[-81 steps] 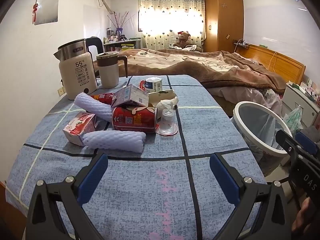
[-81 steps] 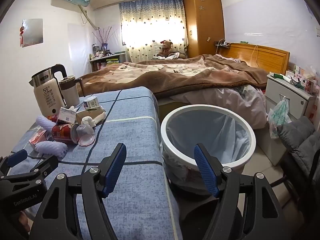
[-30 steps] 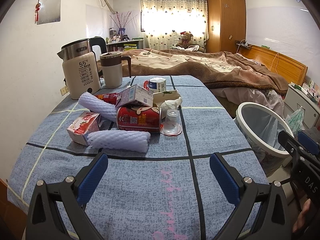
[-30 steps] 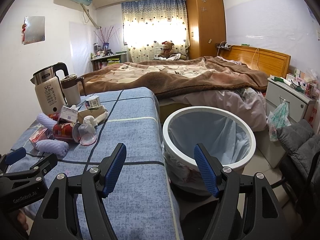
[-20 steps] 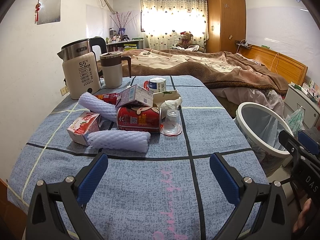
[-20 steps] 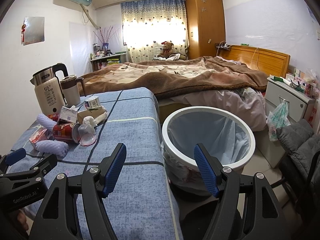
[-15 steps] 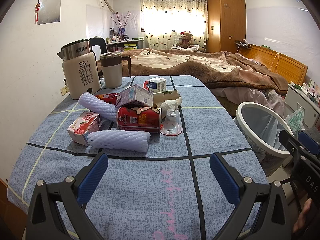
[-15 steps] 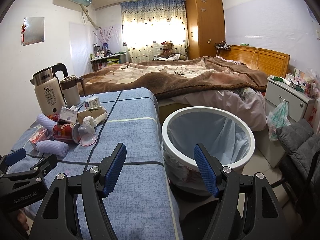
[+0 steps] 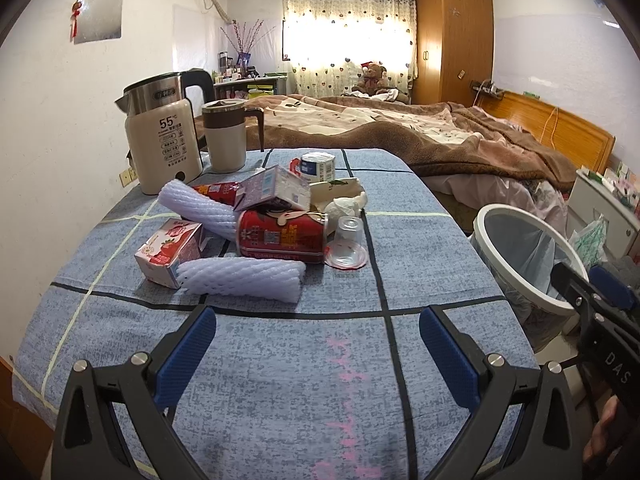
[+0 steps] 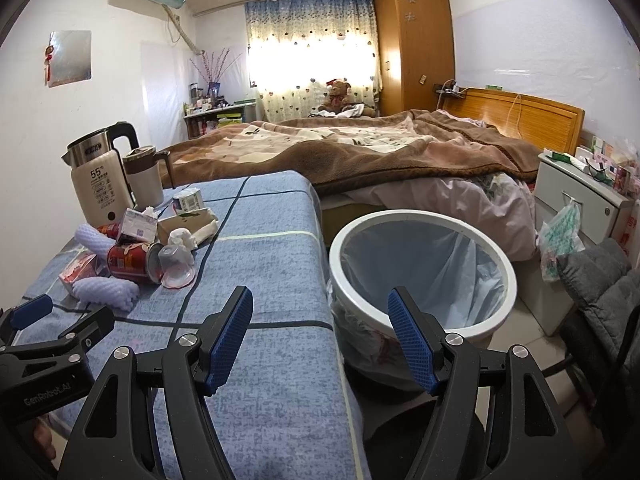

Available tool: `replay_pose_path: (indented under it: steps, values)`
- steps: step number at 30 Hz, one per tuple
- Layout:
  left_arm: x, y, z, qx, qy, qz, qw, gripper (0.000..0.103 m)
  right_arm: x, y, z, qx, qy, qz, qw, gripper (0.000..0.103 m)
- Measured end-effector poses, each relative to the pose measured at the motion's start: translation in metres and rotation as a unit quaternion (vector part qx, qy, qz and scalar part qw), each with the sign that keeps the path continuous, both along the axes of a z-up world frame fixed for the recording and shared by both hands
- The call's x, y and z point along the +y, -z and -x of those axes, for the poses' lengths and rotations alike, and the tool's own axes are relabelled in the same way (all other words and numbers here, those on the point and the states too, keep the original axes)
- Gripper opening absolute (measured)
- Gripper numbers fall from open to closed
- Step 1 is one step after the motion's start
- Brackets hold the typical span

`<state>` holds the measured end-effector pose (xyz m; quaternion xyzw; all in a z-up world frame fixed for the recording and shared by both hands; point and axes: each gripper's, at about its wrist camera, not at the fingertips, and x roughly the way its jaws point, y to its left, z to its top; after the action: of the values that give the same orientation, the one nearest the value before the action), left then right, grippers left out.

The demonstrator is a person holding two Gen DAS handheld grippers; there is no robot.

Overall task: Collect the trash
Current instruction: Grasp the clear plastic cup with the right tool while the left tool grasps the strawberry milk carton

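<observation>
Hovering left tongs (image 9: 316, 336): spread wide over the near part of the table (image 9: 280, 380), nothing between the blue pads, well short of the trash pile.
Right tongs (image 10: 320, 336): also wide open and empty, held off the table's right edge, aimed toward the bin.
Bin (image 10: 424, 276): round, white rim, pale blue liner, on the floor just beside the table, between it and the bed (image 10: 360, 148).
Trash pile: bunched on the left-middle of the blue checked cloth.
Red can (image 9: 282, 236): lying on its side, in the middle of the pile.
Clear plastic cup (image 9: 348, 240): tipped over, just right of the can.
Foam sleeve (image 9: 242, 280): white netting, nearest the left tongs, in front of the can; a second one lies behind.
Pink carton (image 9: 170, 250): at the pile's left, touching the near sleeve.
Purple carton (image 9: 274, 192): leaning on top of the can.
Crumpled tissue (image 9: 346, 206): behind the cup.
Kettle (image 9: 162, 140) and mug (image 9: 228, 136): upright at the far left of the table.
</observation>
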<state>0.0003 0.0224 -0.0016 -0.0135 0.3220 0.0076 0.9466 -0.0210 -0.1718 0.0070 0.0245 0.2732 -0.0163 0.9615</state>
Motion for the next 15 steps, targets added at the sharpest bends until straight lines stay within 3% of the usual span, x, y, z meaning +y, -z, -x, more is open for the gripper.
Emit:
replay_pose_path:
  steps: [6,10,15]
  values:
    - [0.041,0.01,-0.004,0.019,-0.022,0.025,0.9993,0.103,0.015,0.008,-0.016,0.016,-0.053,-0.028,0.998,0.071]
    - [0.068,0.013,-0.008,0.023,-0.05,0.018,0.9983,0.103,0.031,0.015,-0.033,0.035,-0.077,-0.026,0.996,0.071]
    - [0.099,0.014,-0.016,0.022,-0.064,0.051,0.9964,0.103,0.048,0.02,-0.054,0.047,-0.115,-0.035,0.992,0.071]
